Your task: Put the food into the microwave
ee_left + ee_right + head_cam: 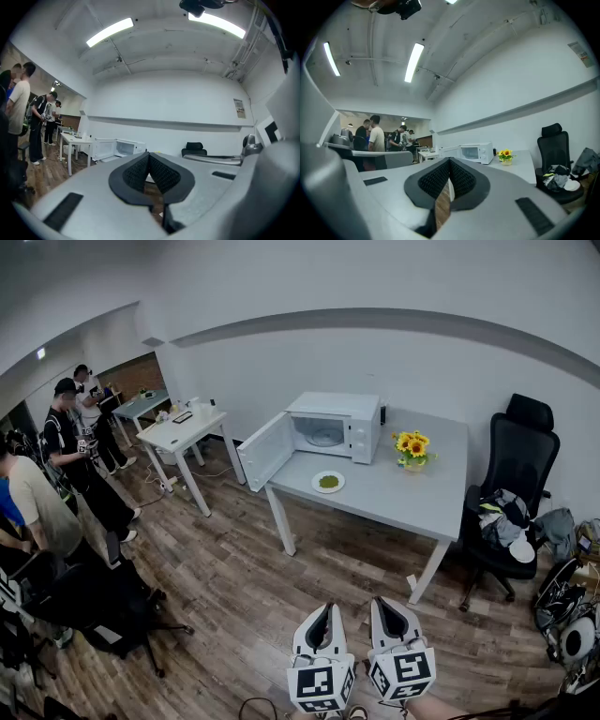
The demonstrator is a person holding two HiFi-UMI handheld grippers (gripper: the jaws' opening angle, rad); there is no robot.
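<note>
A white microwave [337, 426] stands on the far left of a grey table [403, 498], its door [265, 451] swung wide open to the left. In front of it lies a white plate with green food [328, 482]. Both grippers are held low over the wooden floor, well short of the table and pointing level toward it. My left gripper [324, 608] is shut with nothing in it, and my right gripper [383, 603] beside it is shut and empty too. The microwave [476, 152] shows small and far off in the right gripper view, and also in the left gripper view [127, 147].
A vase of sunflowers [412, 448] stands right of the microwave. A black office chair [514, 486] with clothes on it sits at the table's right end. A white table [183, 433] and several people [75, 456] are at the left, with a dark chair [103, 601] nearer.
</note>
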